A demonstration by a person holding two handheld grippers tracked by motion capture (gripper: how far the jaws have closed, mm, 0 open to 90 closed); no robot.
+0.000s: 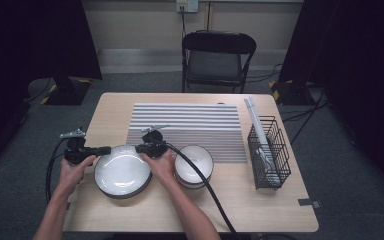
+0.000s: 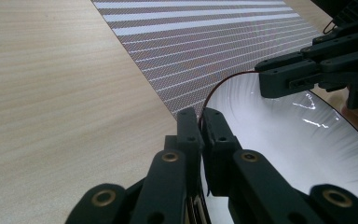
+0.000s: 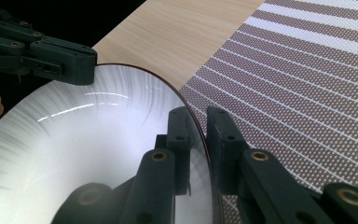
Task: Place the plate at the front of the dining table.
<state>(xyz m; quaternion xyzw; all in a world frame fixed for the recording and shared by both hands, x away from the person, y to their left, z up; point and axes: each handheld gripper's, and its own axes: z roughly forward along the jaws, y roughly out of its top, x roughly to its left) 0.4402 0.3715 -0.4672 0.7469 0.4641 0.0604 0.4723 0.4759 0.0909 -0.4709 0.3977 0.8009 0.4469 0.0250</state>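
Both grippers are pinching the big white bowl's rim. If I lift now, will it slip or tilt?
The big white bowl looks glazed and glossy, so the thin rim may slide between the pads. It is probably rigid and fairly heavy. The left gripper and right gripper hold opposite edges, so an uneven lift would likely tilt it.

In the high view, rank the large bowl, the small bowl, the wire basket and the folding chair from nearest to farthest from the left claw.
1. Large bowl, gripped at its left rim.
2. Small bowl, right of it.
3. Folding chair and wire basket: too close to call.
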